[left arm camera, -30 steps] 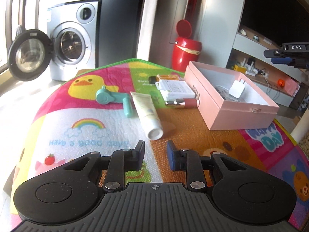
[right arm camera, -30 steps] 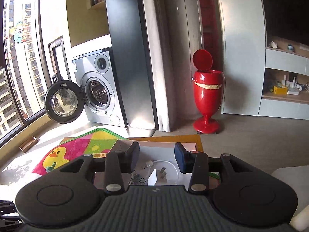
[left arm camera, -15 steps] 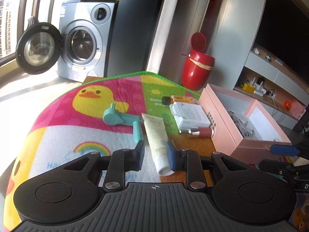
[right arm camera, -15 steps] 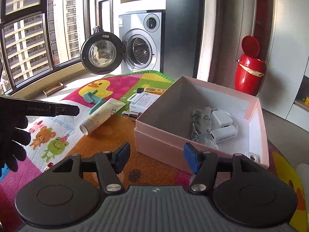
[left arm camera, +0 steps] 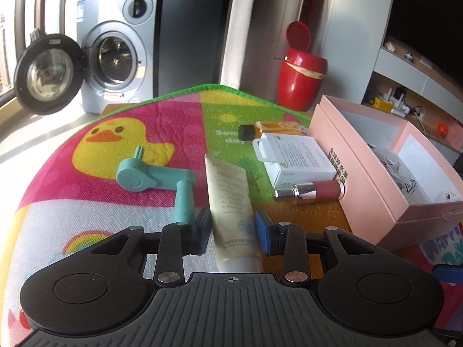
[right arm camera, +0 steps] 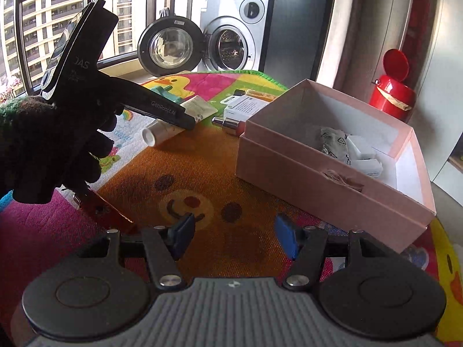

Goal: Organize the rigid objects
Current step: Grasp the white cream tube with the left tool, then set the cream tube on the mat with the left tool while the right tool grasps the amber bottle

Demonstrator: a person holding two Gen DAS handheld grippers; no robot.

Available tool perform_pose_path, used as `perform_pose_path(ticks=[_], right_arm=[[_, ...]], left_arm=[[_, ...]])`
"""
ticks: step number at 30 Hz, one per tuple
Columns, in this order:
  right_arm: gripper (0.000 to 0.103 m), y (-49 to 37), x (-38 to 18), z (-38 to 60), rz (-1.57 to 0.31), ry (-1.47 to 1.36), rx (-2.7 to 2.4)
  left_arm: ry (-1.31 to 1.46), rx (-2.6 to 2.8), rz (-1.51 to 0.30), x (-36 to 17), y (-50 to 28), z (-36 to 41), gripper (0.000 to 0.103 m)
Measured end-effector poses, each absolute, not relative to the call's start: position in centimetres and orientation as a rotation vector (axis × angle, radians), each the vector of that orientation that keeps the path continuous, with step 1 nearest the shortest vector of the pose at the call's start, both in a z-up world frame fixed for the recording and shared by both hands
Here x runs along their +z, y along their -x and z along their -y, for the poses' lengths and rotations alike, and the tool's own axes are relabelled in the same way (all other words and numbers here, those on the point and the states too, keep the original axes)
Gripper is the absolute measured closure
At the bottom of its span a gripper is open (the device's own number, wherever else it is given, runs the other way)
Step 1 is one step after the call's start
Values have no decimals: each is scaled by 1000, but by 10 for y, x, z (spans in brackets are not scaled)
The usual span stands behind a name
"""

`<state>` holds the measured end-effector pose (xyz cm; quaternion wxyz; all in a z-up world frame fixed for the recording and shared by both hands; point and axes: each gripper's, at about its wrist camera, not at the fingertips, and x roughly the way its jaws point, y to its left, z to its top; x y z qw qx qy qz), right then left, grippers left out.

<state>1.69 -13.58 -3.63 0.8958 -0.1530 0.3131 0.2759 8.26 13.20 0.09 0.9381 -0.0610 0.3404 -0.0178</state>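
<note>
We're at pickup step: left tongs (left arm camera: pixel 233 235) straddle the cream tube (left arm camera: pixel 231 199) lying on the play mat (left arm camera: pixel 162 133) on the counter, jaws opening, pads not pressing it yet. Right tongs (right arm camera: pixel 231 238) about half open, empty, hovering over the mat near the pink box (right arm camera: pixel 332 179). Next imo: close L on tube near cap end, lift, carry to box w/o clipping the lipstick (left arm camera: pixel 311 192).

We count: one pink box (left arm camera: pixel 376 179), one cream tube (left arm camera: pixel 231 199), one teal crank (left arm camera: pixel 153 177), one lipstick (left arm camera: pixel 311 191), one white carton (left arm camera: pixel 295 156), one amber bottle (left arm camera: pixel 266 130).
</note>
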Motion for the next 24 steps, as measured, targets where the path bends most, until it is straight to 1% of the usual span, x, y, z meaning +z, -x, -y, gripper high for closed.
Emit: perform_pose_path(ticks=[1,2,9,11,14,18,22,24], right_arm=[[42,-18,-36,134,-650,319,570],[42,-18,-36,132,-651,318,573],[41,-8,-24,109,-613,372,660],[41,-14,-12,98,-598,371,672],[41,-42,12,80,-583,345,655],[41,-118,43,39,-637,322,623],[42,-181,37,-10,-673,483,563],[44,-204,24,-30,-698,548,545]], left_arm=[[125,-47,-696,1,-80,-134,71],[134,-57,-700,2,-75,-136,72],[206,-75,-695,2,-6,-167,72],[228,-86,-681,0,12,-175,72],[253,-94,-646,-2,27,-181,72],[297,-93,-608,-7,24,-183,72],[322,-104,-602,-9,24,-185,72],[343,-108,-601,-11,24,-187,72]])
